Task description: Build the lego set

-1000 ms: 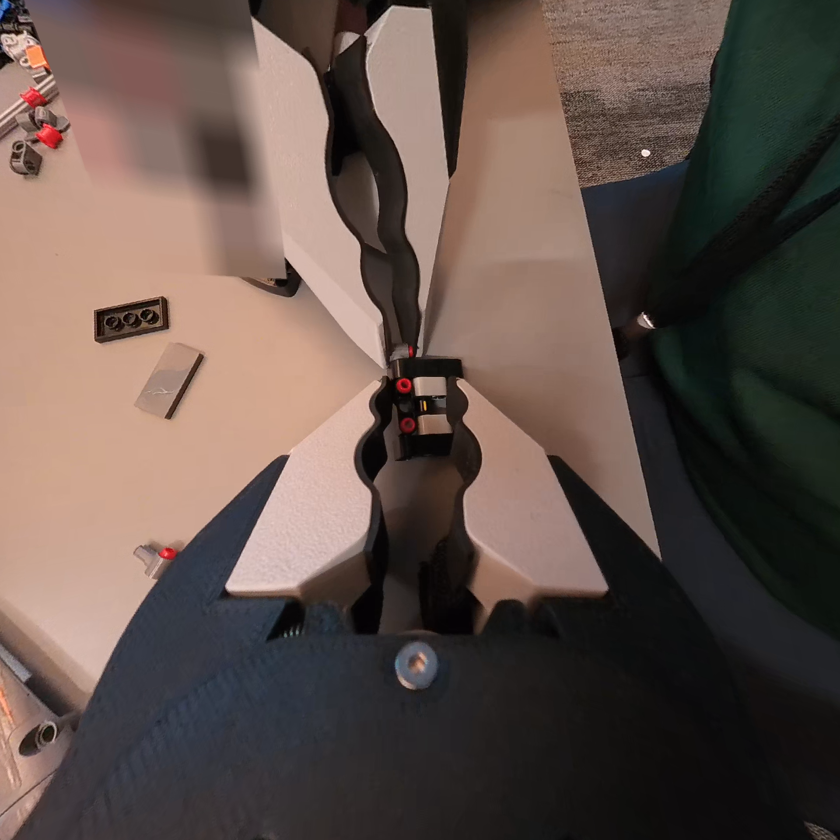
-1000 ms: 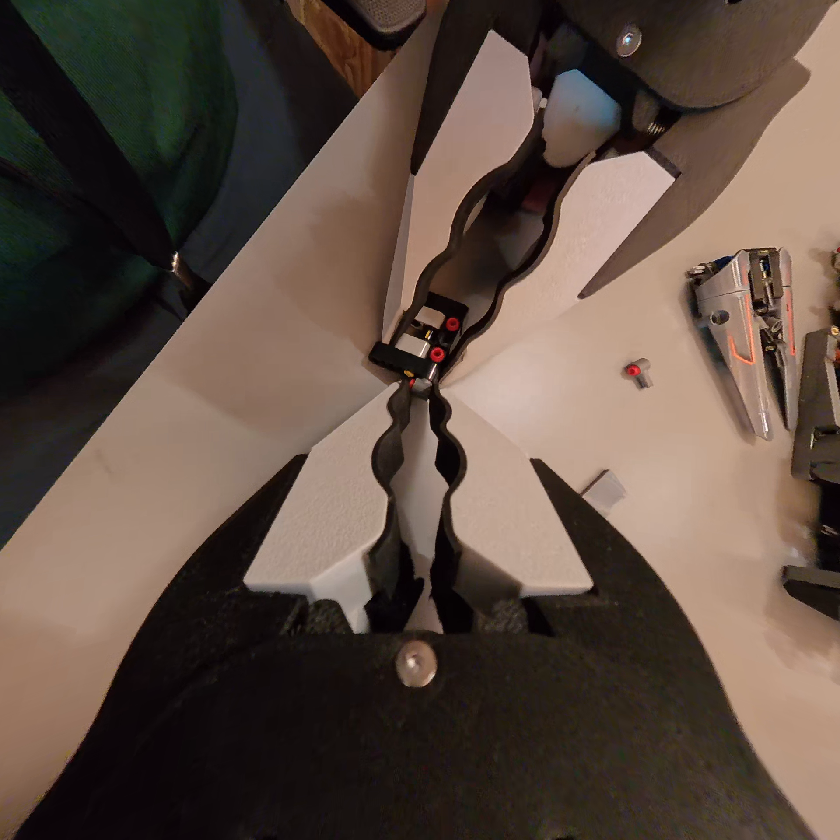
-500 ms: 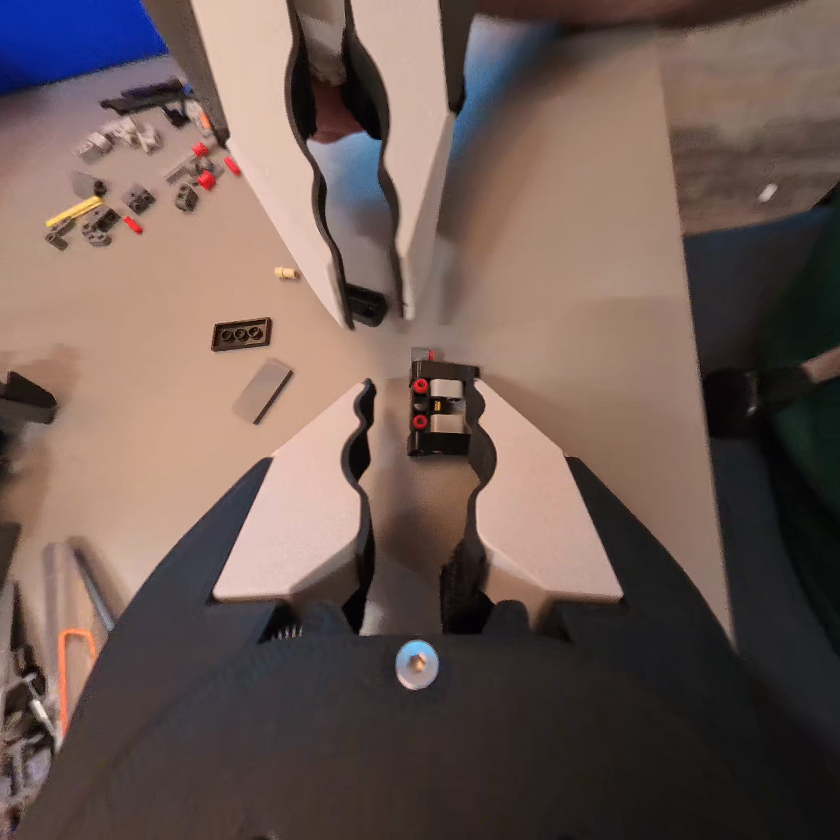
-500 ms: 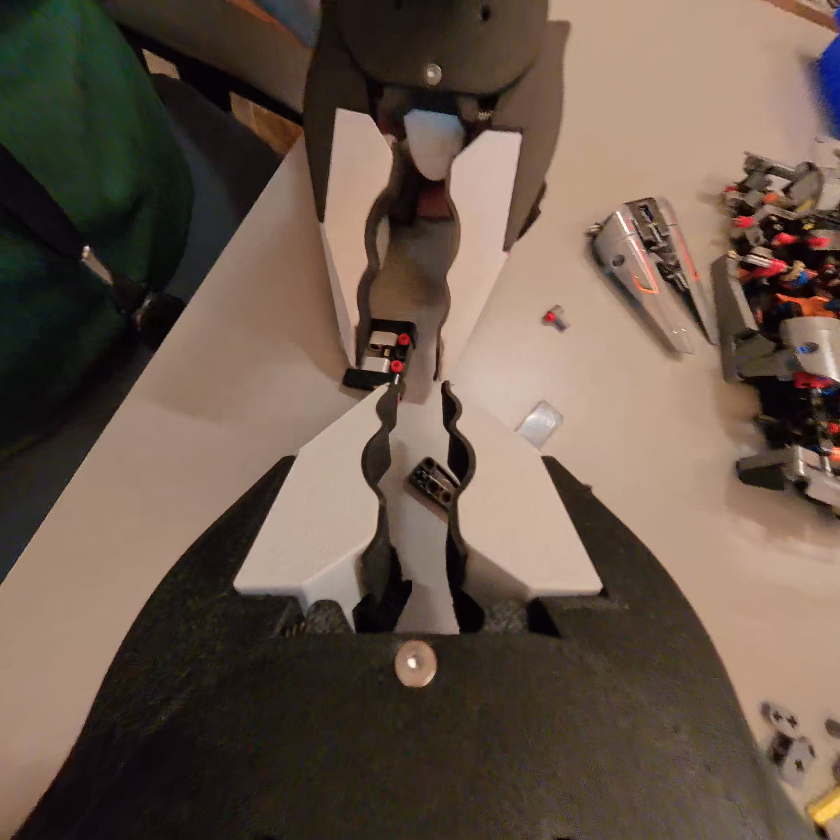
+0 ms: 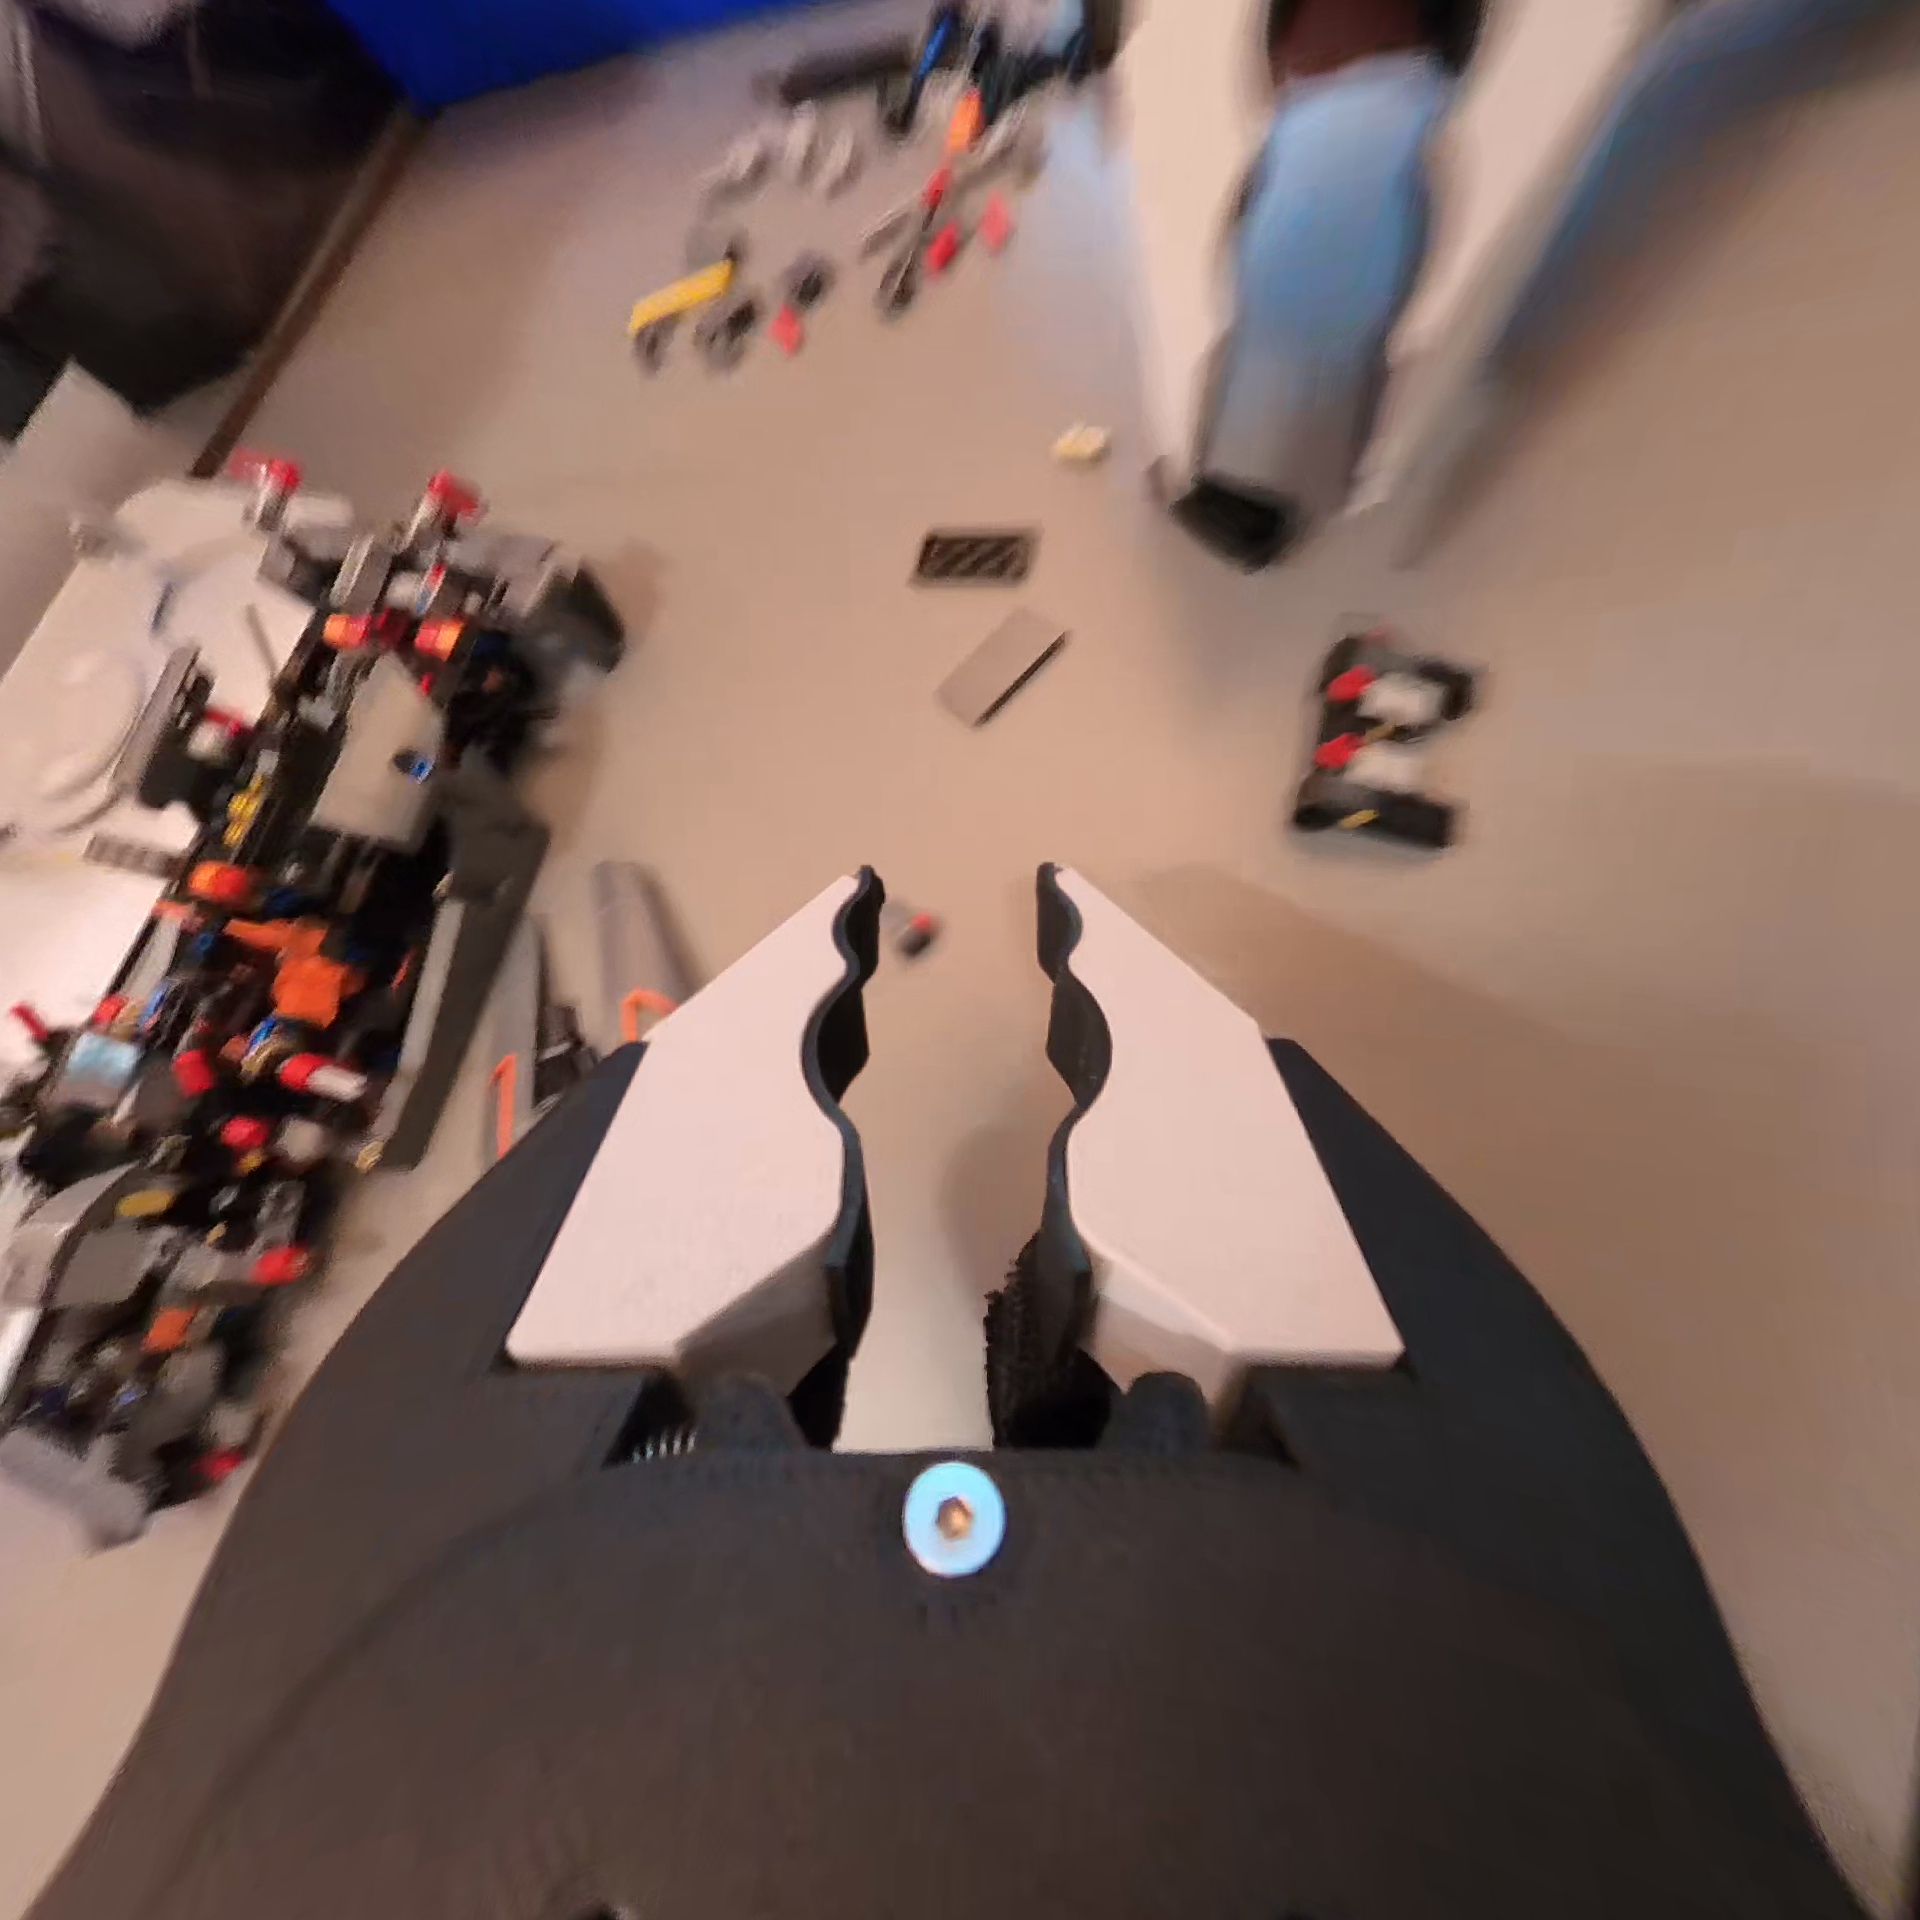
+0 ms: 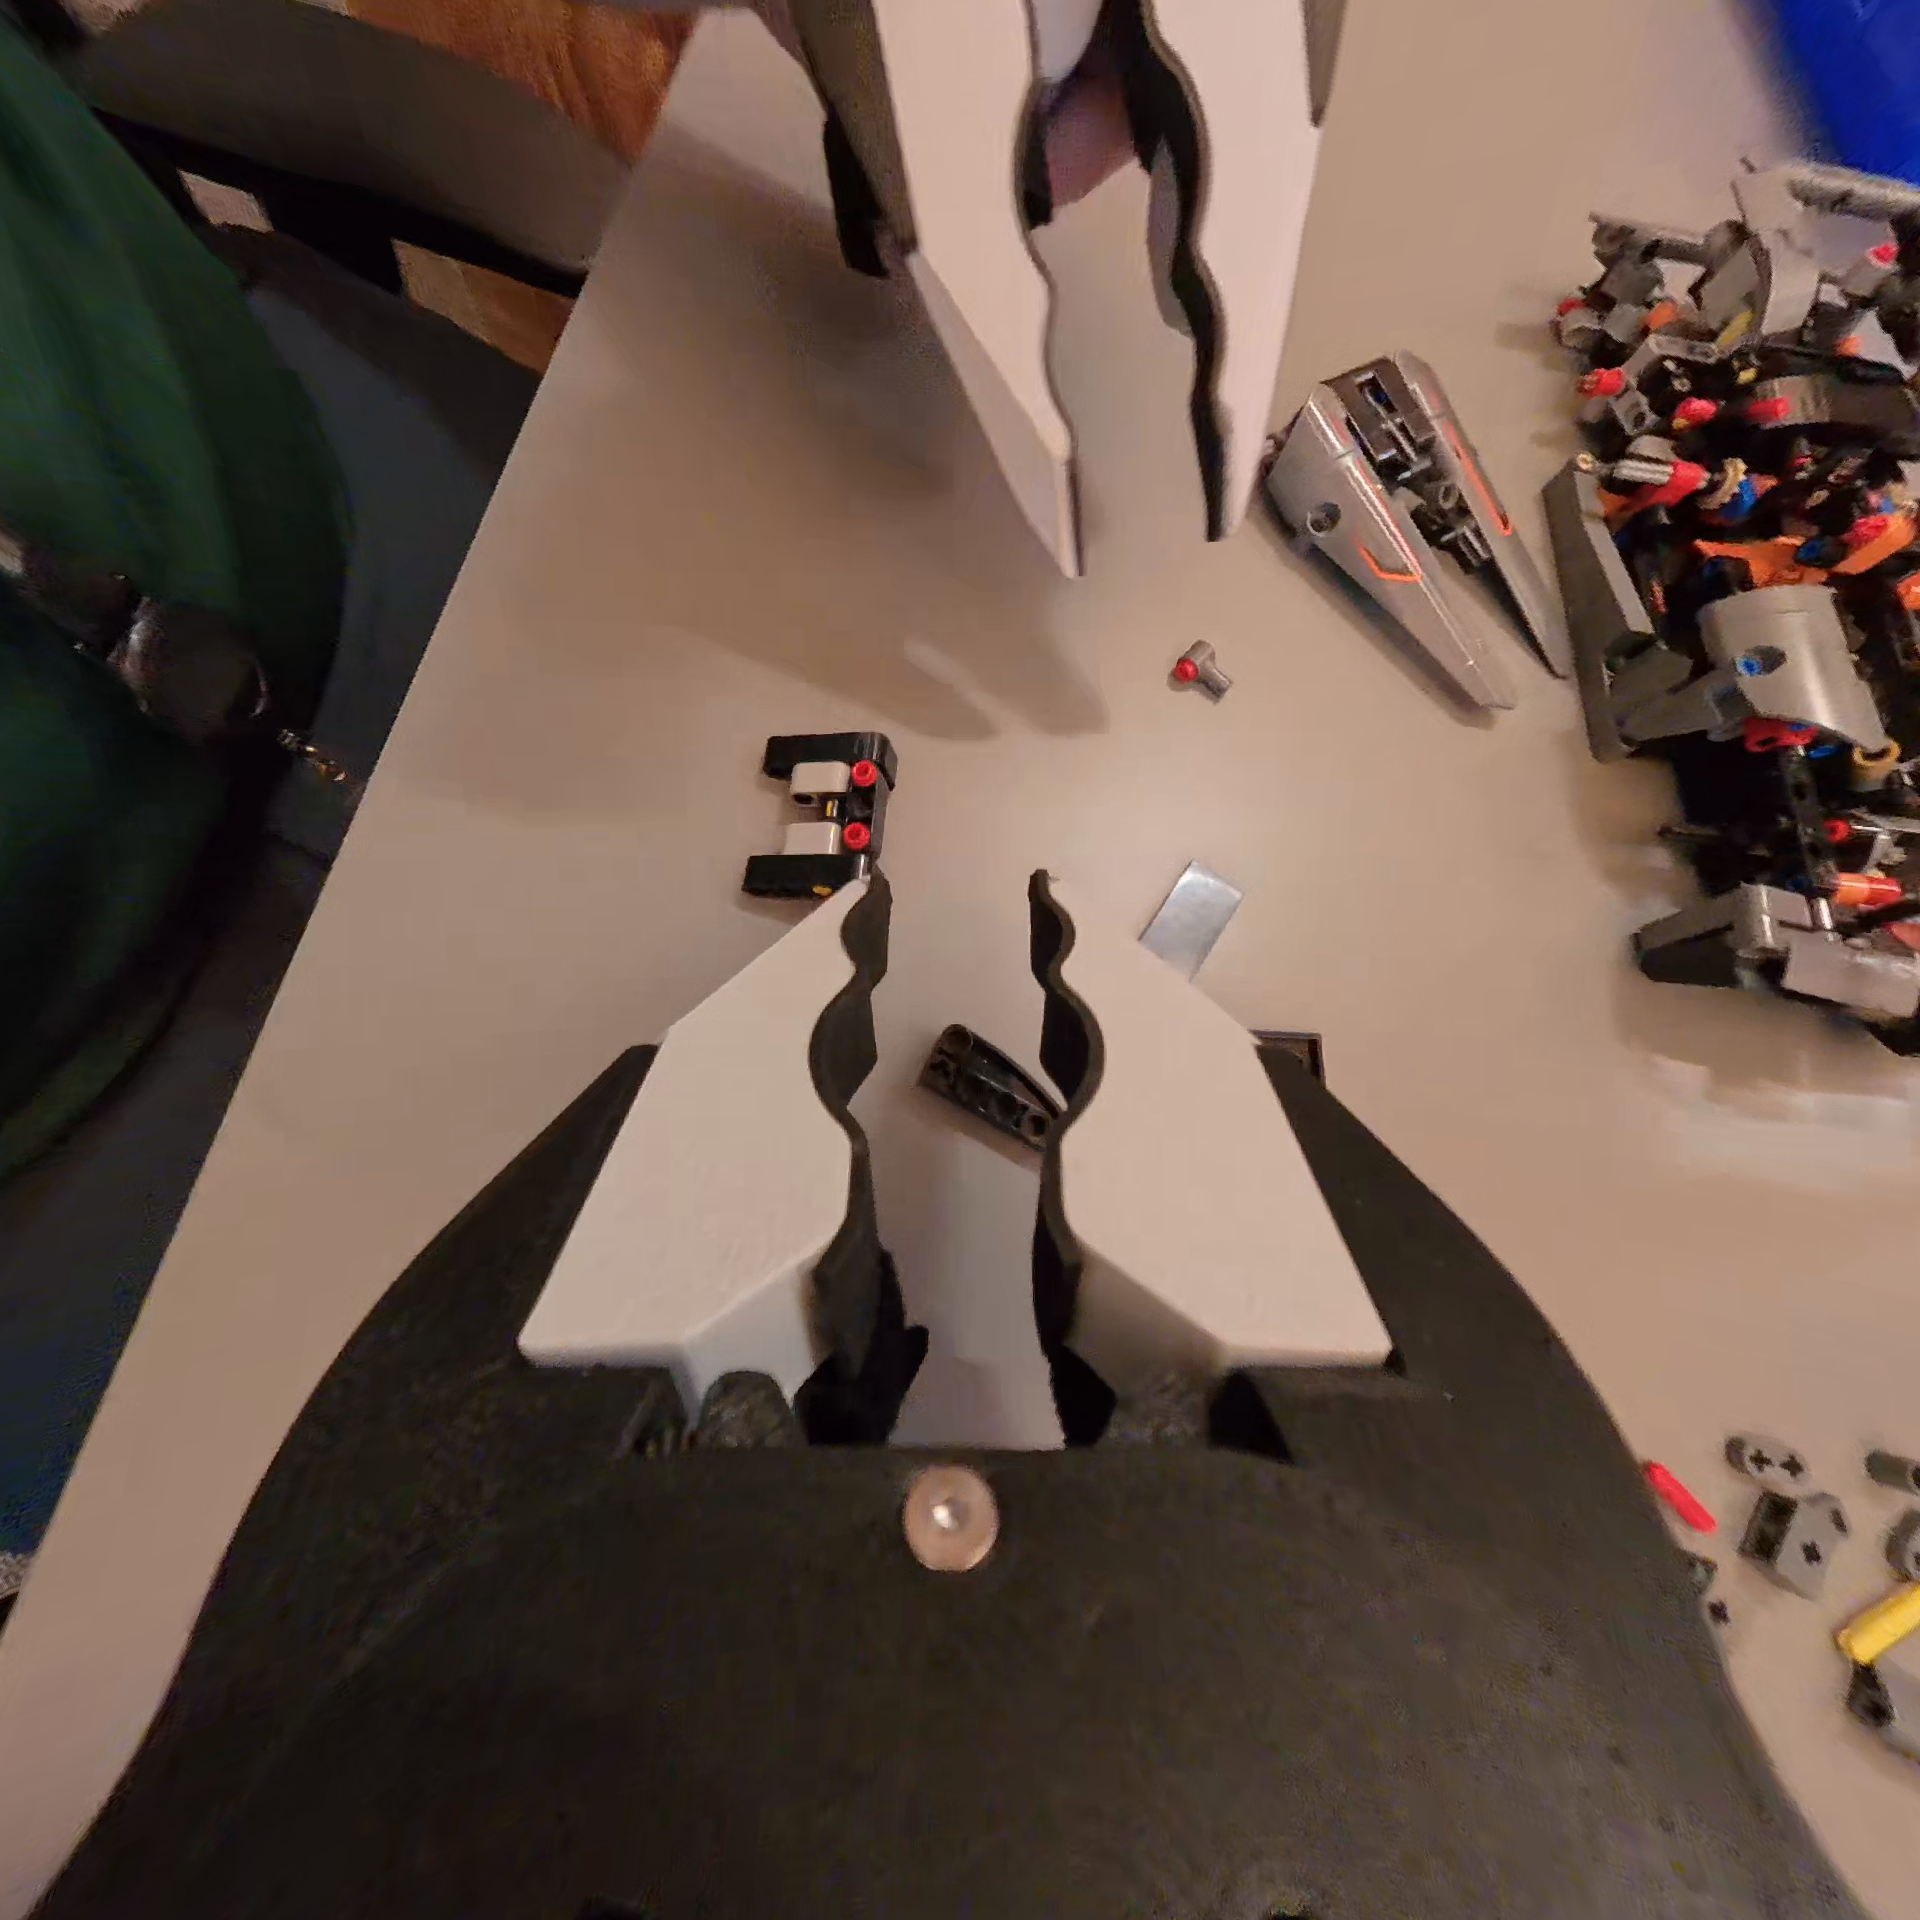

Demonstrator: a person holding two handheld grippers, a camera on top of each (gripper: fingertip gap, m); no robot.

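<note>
Near the table (image 6: 623, 1039) edge: black-and-white lego subassembly (image 6: 826, 816), loose. Left gripper (image 5: 954, 883) and right gripper (image 6: 956, 883) both agape, empty. Risk: a stray nudge sends it overboard.

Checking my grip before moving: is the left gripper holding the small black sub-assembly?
No: the sub-assembly lies on the table, and the left gripper is open and empty.
</note>
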